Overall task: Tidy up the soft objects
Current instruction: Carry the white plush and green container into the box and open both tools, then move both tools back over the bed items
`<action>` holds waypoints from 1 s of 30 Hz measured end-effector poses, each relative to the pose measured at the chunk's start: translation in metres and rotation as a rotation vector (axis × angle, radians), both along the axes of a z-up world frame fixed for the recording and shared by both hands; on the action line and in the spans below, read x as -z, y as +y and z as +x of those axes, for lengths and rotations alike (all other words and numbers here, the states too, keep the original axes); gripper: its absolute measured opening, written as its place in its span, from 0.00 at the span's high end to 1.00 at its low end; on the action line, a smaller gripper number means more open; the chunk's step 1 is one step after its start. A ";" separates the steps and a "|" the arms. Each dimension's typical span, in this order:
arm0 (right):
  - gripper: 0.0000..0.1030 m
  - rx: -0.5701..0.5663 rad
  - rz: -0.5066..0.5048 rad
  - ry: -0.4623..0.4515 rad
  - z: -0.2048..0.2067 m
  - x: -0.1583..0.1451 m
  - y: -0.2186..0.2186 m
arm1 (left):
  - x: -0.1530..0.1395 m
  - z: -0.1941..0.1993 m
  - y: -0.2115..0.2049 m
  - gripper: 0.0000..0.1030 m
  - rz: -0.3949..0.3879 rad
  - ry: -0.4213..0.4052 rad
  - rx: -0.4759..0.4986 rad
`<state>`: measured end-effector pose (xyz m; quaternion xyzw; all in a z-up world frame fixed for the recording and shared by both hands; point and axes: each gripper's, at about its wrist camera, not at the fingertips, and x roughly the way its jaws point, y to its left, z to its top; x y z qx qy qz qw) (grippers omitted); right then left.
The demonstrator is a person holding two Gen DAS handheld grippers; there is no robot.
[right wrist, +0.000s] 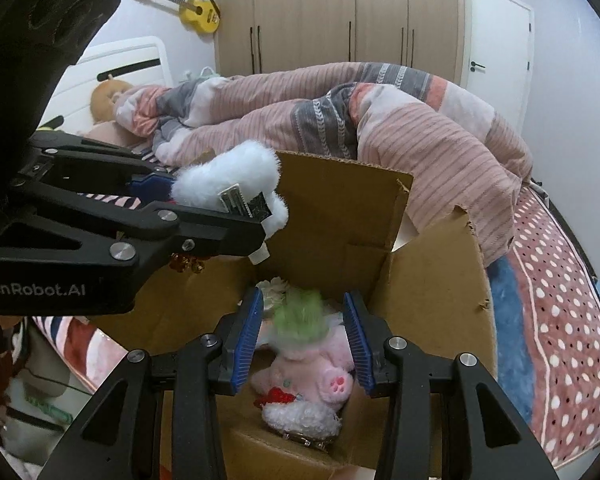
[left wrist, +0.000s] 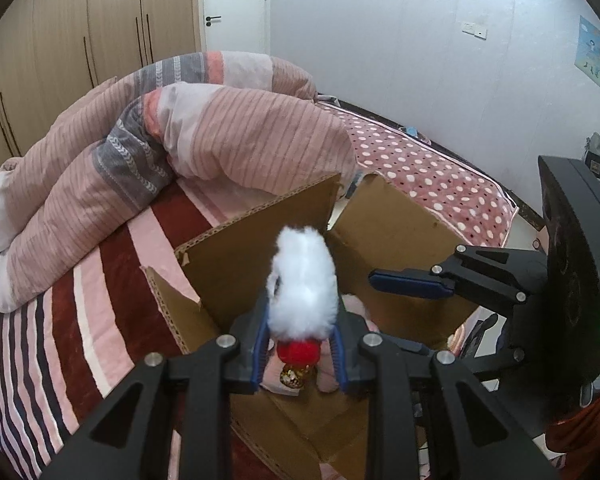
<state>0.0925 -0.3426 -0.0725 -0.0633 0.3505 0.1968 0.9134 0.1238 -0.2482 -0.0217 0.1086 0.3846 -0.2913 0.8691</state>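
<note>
My left gripper (left wrist: 300, 320) is shut on a white fluffy toy (left wrist: 304, 276) with a red part and gold bells under it. It hangs over the open cardboard box (left wrist: 400, 216). In the right wrist view the same toy (right wrist: 228, 180) shows a sewn tag, with the left gripper (right wrist: 260, 216) at the left. My right gripper (right wrist: 303, 296) is shut on a pink plush with green hair (right wrist: 312, 352), held over the box (right wrist: 340, 216). Another white-and-red fluffy toy (right wrist: 300, 416) lies on the box floor. The right gripper (left wrist: 380, 280) reaches in from the right.
The box stands on a bed with a striped sheet (left wrist: 100, 300) and a polka-dot blanket (left wrist: 420, 168). A bunched pink striped duvet (left wrist: 180, 140) lies behind it. A teddy bear (right wrist: 104, 96) sits at the headboard. Wardrobes (right wrist: 320, 12) and a door (right wrist: 496, 32) are behind.
</note>
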 end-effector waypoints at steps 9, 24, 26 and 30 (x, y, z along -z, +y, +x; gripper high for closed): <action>0.53 -0.006 -0.001 -0.008 -0.001 -0.003 0.006 | -0.003 0.000 0.006 0.41 -0.002 -0.033 -0.028; 0.36 -0.014 0.026 -0.062 -0.031 -0.031 0.032 | -0.039 -0.035 0.068 0.12 -0.043 -0.150 -0.124; 0.32 -0.021 0.033 -0.070 -0.036 -0.036 0.039 | -0.041 -0.040 0.083 0.12 -0.042 -0.166 -0.147; 0.28 -0.043 0.025 -0.091 -0.047 -0.044 0.059 | -0.040 -0.049 0.121 0.12 -0.049 -0.179 -0.219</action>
